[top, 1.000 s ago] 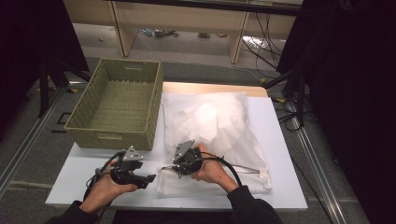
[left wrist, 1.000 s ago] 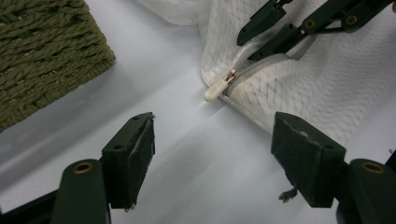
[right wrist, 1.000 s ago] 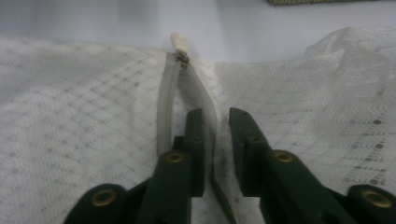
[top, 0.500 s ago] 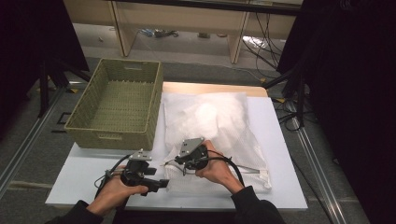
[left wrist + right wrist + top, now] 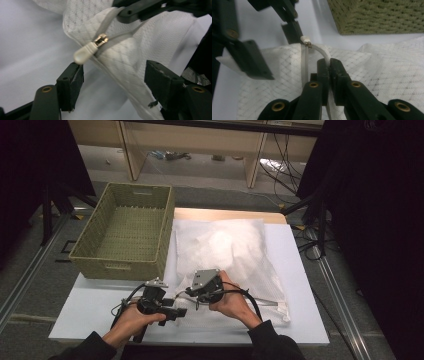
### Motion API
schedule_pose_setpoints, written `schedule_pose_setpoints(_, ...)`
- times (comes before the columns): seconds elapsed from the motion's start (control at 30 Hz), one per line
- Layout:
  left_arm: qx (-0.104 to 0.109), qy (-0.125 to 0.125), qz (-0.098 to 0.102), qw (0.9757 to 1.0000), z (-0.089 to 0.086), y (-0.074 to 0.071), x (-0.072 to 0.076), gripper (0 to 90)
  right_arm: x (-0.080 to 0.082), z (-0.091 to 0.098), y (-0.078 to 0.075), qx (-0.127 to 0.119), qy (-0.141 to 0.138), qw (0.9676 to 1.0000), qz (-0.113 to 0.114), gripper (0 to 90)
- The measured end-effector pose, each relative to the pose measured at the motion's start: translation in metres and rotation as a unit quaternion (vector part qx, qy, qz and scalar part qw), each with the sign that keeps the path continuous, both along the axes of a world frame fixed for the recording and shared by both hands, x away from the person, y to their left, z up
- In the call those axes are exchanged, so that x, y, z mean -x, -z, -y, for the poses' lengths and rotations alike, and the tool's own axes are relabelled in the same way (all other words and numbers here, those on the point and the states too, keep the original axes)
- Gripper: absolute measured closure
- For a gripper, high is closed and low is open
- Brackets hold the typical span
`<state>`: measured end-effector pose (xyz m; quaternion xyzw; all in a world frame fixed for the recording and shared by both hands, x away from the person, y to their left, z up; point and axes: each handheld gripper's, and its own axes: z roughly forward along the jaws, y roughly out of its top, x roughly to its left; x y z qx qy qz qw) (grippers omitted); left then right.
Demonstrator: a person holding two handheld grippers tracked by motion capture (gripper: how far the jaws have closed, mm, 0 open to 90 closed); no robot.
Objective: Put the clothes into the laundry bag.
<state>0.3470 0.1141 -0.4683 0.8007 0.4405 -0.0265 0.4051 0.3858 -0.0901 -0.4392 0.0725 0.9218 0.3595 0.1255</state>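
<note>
A white table (image 5: 90,307) carries 2 large things side by side: a woven green basket (image 5: 125,232) at its left, and a white mesh laundry bag (image 5: 235,255) lying flat to the right of it, stuffed with something pale. The bag's near edge, closest to the person, is where both hands work.

The right gripper (image 5: 328,72) has its 2 jaws clamped together on the bag's grey zipper tape (image 5: 323,55), pinching the fabric edge and lifting it a little off the table; in the high view it sits above the bag's near left corner (image 5: 202,287).

The left gripper (image 5: 113,82) comes in from the left of the bag (image 5: 162,305), and its jaws stand moderately apart, having just narrowed slightly. Between them is bag fabric, but the pads press on nothing.

The zipper pull (image 5: 85,51), a small pale tab on a brass-coloured slider, hangs just above the left gripper's left-hand pad in its own view, close to it; whether they touch I cannot tell.
</note>
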Motion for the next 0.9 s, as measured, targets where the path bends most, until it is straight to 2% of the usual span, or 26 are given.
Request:
schedule_pose_setpoints(0.07, 0.009, 0.007, 0.013, 0.9998, 0.000, -0.001, -0.001, 41.5, 0.003, -0.001, -0.005, -0.004, -0.007, 1.0000, 0.001, 87.3)
schedule_pose_setpoints(0.13, 0.011, 0.007, 0.014, 0.9998, 0.000, -0.002, -0.001, 48.7, 0.004, 0.000, -0.006, -0.006, -0.007, 1.0000, 0.001, 87.3)
schedule_pose_setpoints(0.17, 0.014, 0.011, 0.030, 0.9994, 0.000, -0.003, -0.001, 53.5, 0.004, 0.000, -0.006, -0.005, -0.006, 1.0000, 0.000, 87.3)
schedule_pose_setpoints(0.27, 0.025, 0.009, 0.033, 0.9991, -0.001, -0.002, -0.001, 63.6, 0.004, 0.002, -0.006, -0.007, -0.005, 1.0000, 0.001, 87.3)
schedule_pose_setpoints(0.3, 0.035, 0.006, 0.042, 0.9985, -0.004, -0.004, -0.001, 67.9, 0.003, 0.003, -0.005, -0.003, -0.006, 1.0000, -0.002, 87.3)
schedule_pose_setpoints(0.33, 0.037, 0.003, 0.050, 0.9981, -0.005, -0.005, -0.002, 70.2, 0.003, 0.004, -0.005, -0.003, -0.006, 1.0000, -0.006, 87.3)
schedule_pose_setpoints(0.4, 0.039, 0.006, 0.053, 0.9978, -0.006, -0.006, -0.002, 72.8, 0.004, 0.005, -0.004, -0.003, -0.001, 0.9999, -0.013, 87.4)
schedule_pose_setpoints(0.43, 0.043, 0.008, 0.055, 0.9975, -0.007, -0.006, -0.002, 77.2, 0.002, 0.006, -0.002, 0.001, -0.007, 0.9999, -0.011, 87.4)
schedule_pose_setpoints(0.53, 0.045, 0.007, 0.069, 0.9966, -0.005, -0.009, 0.001, 80.2, 0.001, 0.006, 0.001, 0.006, -0.008, 0.9998, -0.017, 87.4)
schedule_pose_setpoints(0.63, 0.052, 0.005, 0.070, 0.9962, -0.004, -0.010, 0.002, 81.2, 0.001, 0.006, 0.003, 0.009, -0.009, 0.9998, -0.017, 87.8)
schedule_pose_setpoints(0.8, 0.050, 0.007, 0.075, 0.9959, -0.004, -0.010, 0.002, 84.1, 0.000, 0.007, 0.004, 0.009, -0.003, 0.9997, -0.021, 88.0)
schedule_pose_setpoints(0.9, 0.039, 0.012, 0.082, 0.9958, -0.001, -0.009, 0.003, 85.5, -0.001, 0.007, 0.005, 0.009, 0.003, 0.9996, -0.026, 86.0)
